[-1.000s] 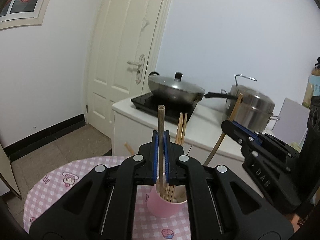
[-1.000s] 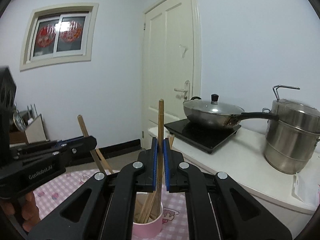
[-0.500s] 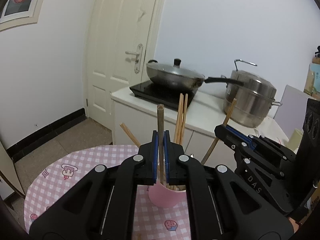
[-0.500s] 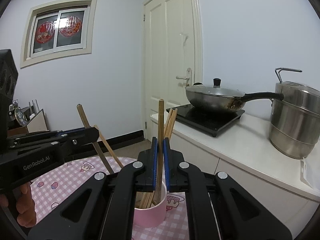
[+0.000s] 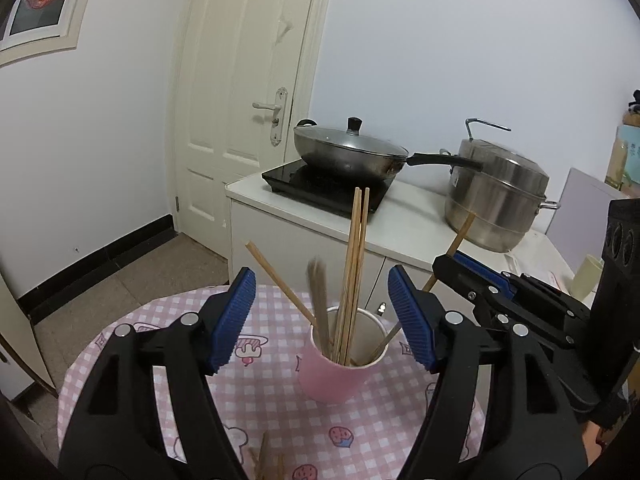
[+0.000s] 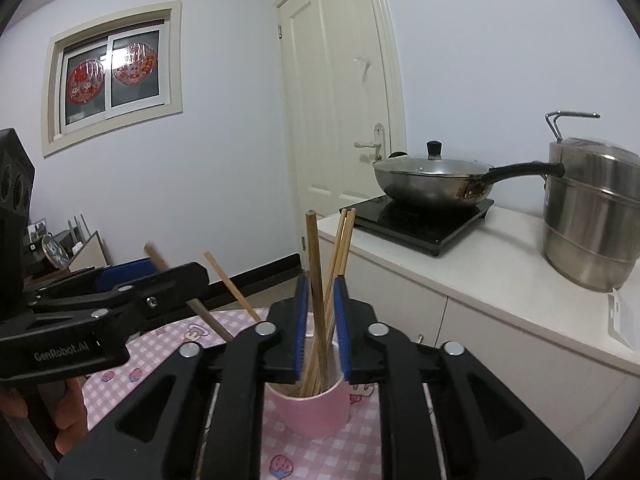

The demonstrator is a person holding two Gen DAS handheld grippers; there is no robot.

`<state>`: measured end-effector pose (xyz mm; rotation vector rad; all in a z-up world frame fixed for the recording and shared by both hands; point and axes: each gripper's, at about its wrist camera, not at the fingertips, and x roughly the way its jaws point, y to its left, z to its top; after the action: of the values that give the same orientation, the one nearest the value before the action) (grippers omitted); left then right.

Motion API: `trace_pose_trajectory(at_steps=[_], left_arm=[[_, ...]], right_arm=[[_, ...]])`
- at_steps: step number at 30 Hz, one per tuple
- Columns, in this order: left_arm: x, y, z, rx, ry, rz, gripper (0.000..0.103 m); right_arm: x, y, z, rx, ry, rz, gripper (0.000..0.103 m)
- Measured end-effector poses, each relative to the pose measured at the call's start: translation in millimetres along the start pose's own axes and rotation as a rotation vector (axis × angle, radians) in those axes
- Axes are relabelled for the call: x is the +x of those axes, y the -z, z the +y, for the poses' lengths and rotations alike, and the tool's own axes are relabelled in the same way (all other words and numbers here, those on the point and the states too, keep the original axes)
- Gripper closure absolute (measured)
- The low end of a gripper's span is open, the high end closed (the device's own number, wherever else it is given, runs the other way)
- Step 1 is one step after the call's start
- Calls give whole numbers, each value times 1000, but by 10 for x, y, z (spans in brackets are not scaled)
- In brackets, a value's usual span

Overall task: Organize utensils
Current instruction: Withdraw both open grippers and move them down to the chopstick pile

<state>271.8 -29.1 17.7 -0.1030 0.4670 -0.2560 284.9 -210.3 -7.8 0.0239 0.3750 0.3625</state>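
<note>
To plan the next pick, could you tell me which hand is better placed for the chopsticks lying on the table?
Left, probably: the left gripper is opening wide, its jaws empty, and the loose chopsticks lie just below it. The right gripper is only beginning to open, a chopstick between its jaws.

A cup (image 5: pixel 340 364) is standing on the table (image 5: pixel 192 368), with chopsticks (image 5: pixel 354 264) leaning inside it. Behind the table, a counter (image 5: pixel 408 228) is carrying a wok (image 5: pixel 348 152) on a cooktop (image 5: pixel 288 178), a steamer pot (image 5: pixel 496 196) sitting to its right.
</note>
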Motion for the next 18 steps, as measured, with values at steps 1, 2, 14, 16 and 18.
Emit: trace_pose_trajectory(at_steps=[1, 2, 14, 16, 18], left_arm=[[-26, -3, -1, 3, -7, -1, 35], [-52, -6, -2, 5, -12, -2, 35], [-405, 170, 122, 19, -38, 33, 34], [-467, 244, 178, 19, -45, 49, 34], [-532, 338, 255, 20, -46, 68, 34]], right_arm=[[-30, -2, -2, 8, -4, 2, 86], [-58, 4, 0, 12, -2, 2, 84], [-365, 126, 90, 52, -34, 49, 76], [-393, 187, 126, 57, -47, 70, 76], [-421, 251, 179, 61, -58, 89, 76]])
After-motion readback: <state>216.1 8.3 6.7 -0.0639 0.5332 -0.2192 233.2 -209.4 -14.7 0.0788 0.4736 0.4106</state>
